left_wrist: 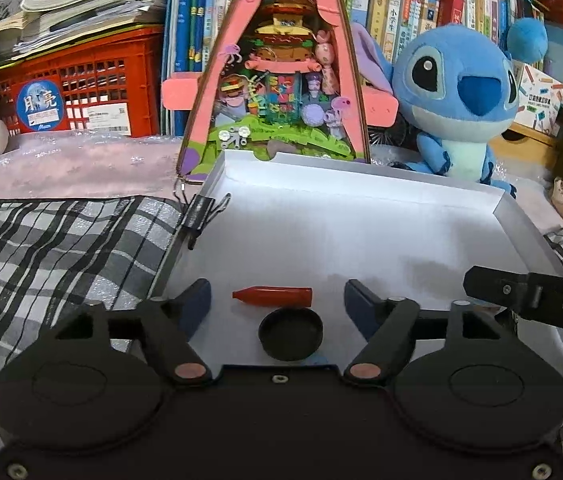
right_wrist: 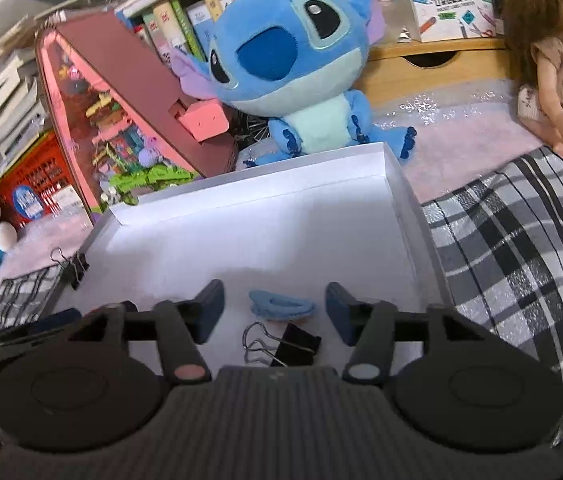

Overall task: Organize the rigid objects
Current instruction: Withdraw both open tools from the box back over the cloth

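Observation:
A shallow white box point(left_wrist: 361, 224) lies on the checked cloth. In the left wrist view my left gripper point(left_wrist: 277, 300) stands open over its near end, with a small red bottle-shaped piece point(left_wrist: 272, 295) lying on its side between the fingers, untouched. A round black cap point(left_wrist: 290, 334) sits just nearer. In the right wrist view my right gripper point(right_wrist: 274, 306) is open above the white box point(right_wrist: 401, 184). A light blue clip point(right_wrist: 281, 307) lies between its fingers, apart from both pads. A black binder clip point(right_wrist: 285, 346) rests just in front of it.
Another binder clip point(left_wrist: 201, 212) grips the box's left rim, also seen as the rim clip point(right_wrist: 75, 268). Behind the box stand a pink triangular toy house point(left_wrist: 273, 72), a blue plush point(left_wrist: 453, 96) and a doll point(right_wrist: 557, 60). Checked cloth point(right_wrist: 521, 240) flanks the box. Books and a red crate point(left_wrist: 81, 80) fill the back.

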